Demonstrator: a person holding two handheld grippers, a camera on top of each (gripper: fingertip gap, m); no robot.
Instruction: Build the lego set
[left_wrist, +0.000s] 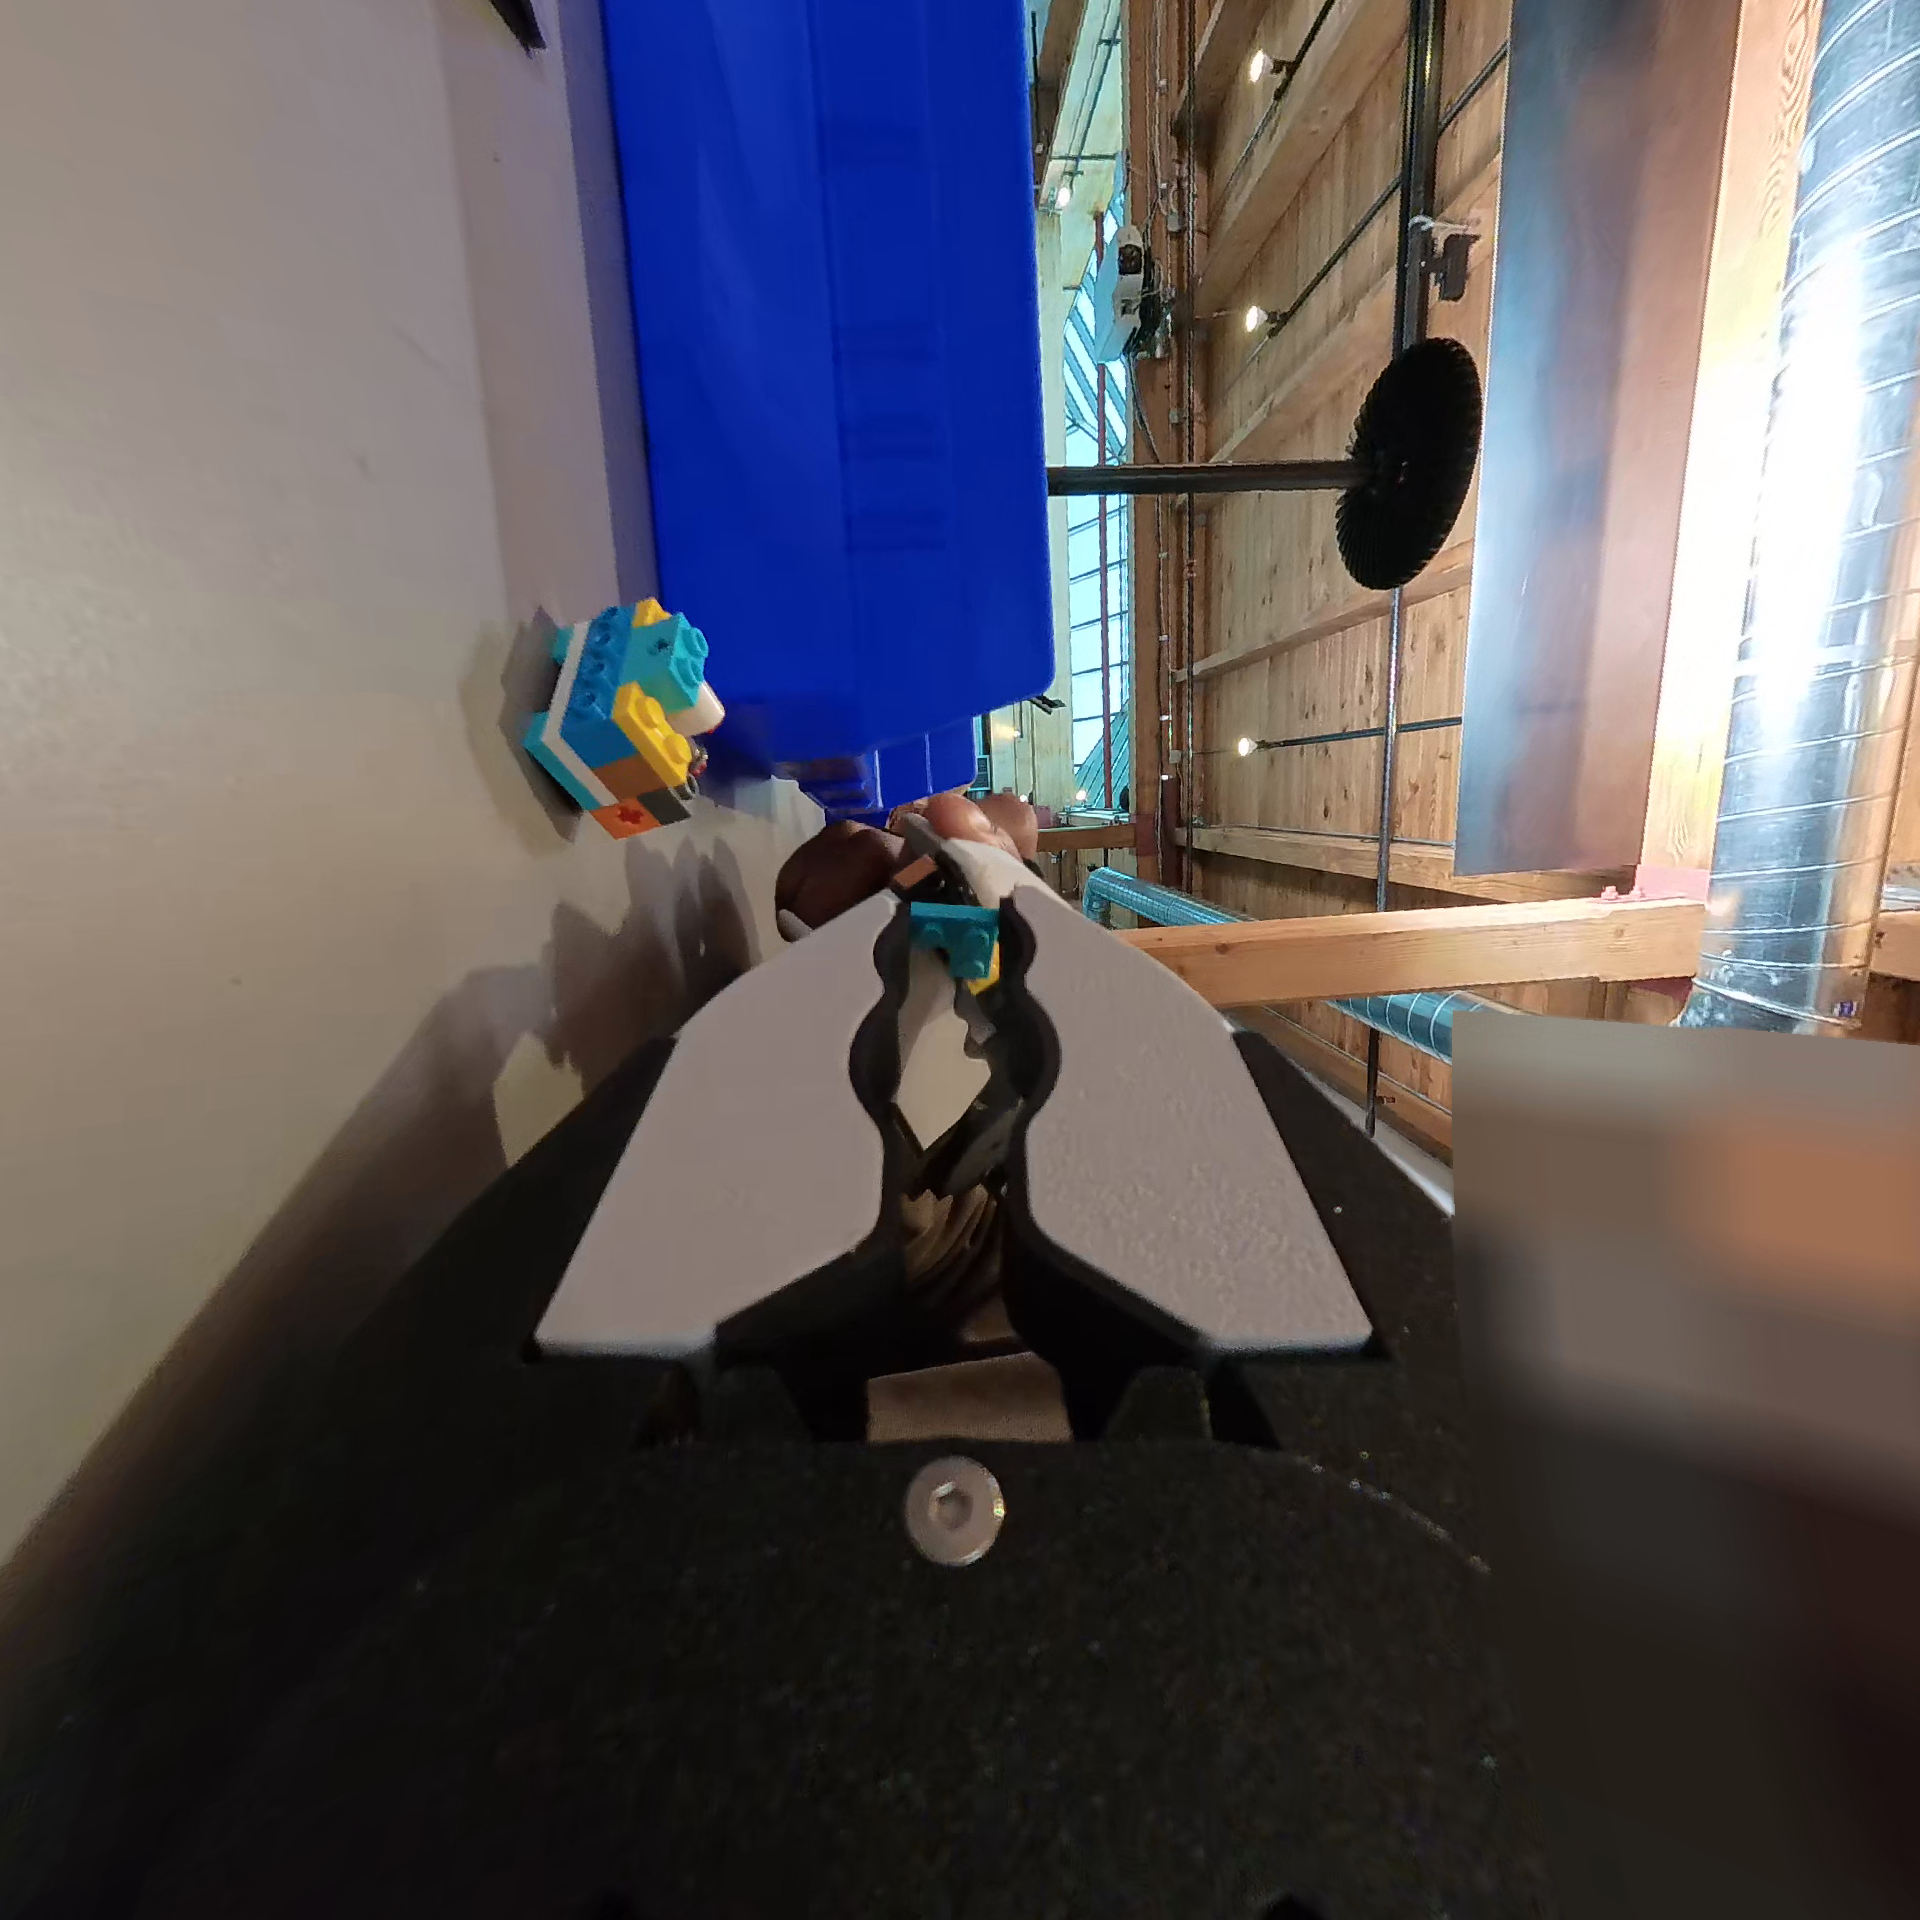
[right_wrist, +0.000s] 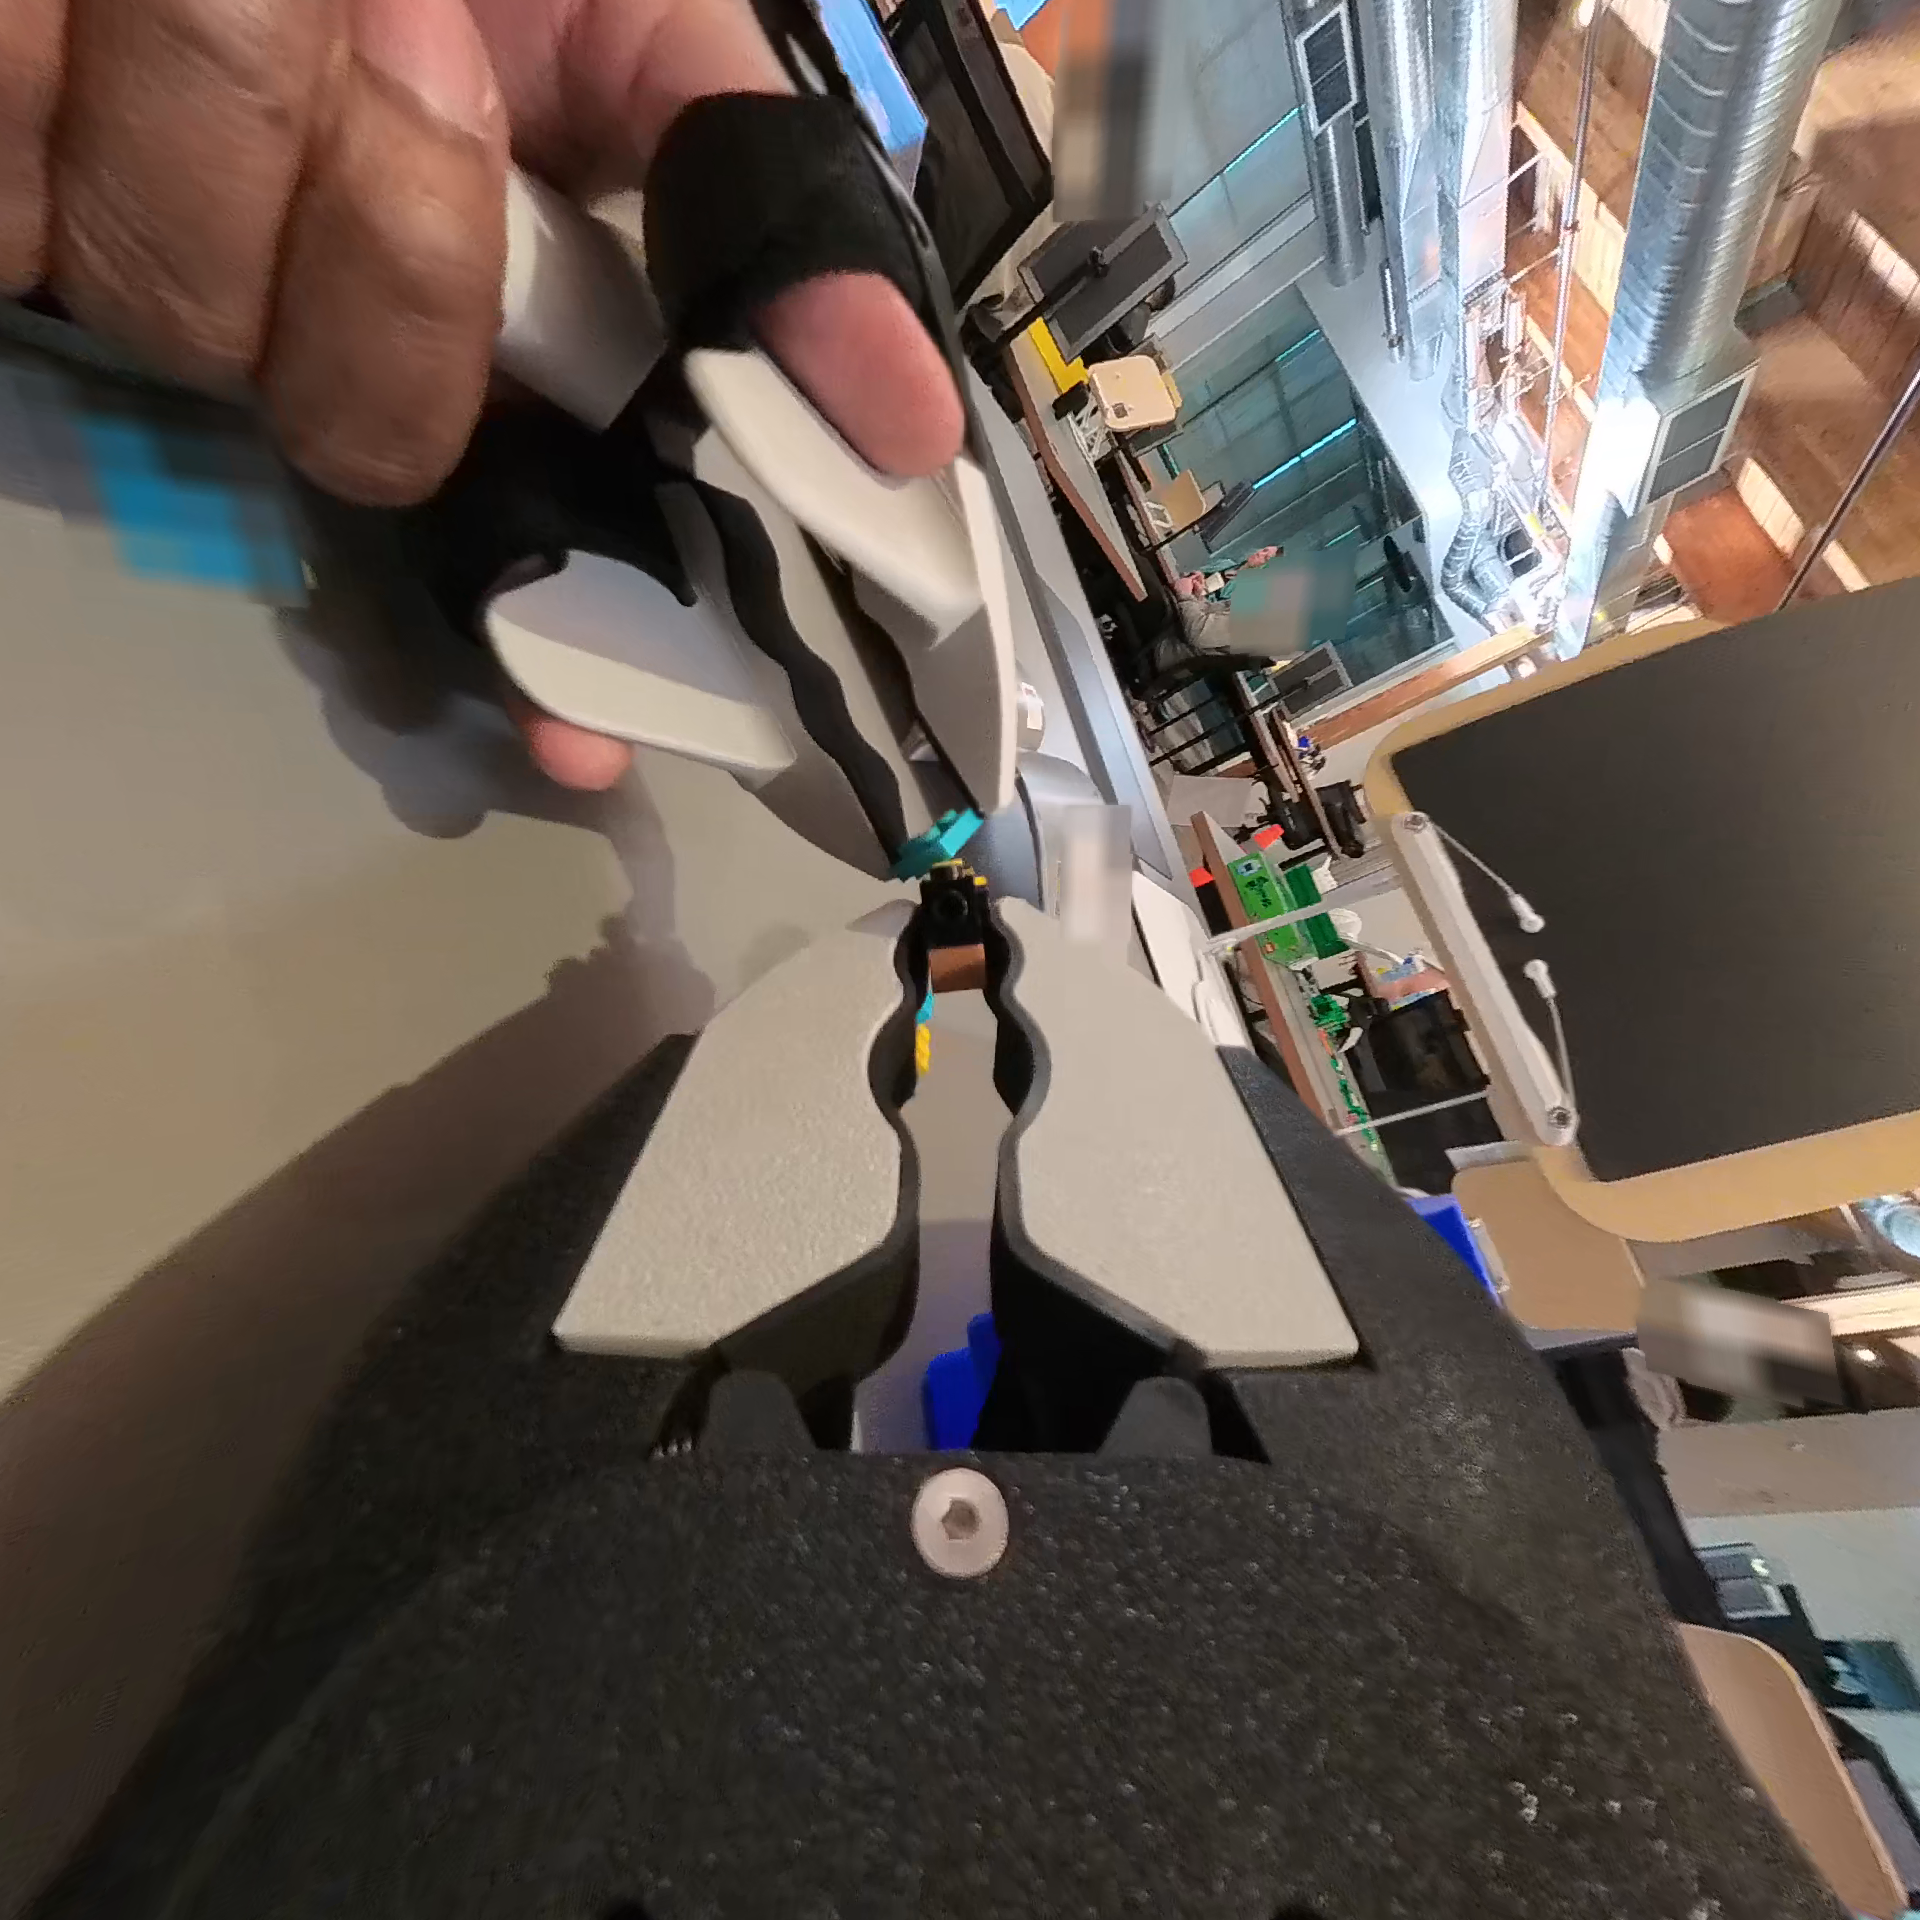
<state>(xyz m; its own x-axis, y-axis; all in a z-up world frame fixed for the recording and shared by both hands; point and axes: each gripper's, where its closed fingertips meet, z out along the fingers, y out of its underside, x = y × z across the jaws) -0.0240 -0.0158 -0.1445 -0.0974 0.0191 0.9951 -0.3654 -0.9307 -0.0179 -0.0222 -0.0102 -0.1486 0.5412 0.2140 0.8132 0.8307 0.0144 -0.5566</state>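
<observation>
Your left gripper (left_wrist: 961, 940) had its jaws clamped on a teal plate (left_wrist: 954, 930) w/ a yellow bit under it, held in the air tip-to-tip against your right gripper (right_wrist: 956, 951), whose jaws were pinching a small black and brown piece (right_wrist: 956, 935). The partly built lego model (left_wrist: 621, 717), teal, yellow, white and orange, sat on the pale table (left_wrist: 260, 520) just beside the blue bin (left_wrist: 831, 364), well apart from both grippers. Your hand (right_wrist: 312, 229) wrapped the left gripper's body in the right wrist view.
</observation>
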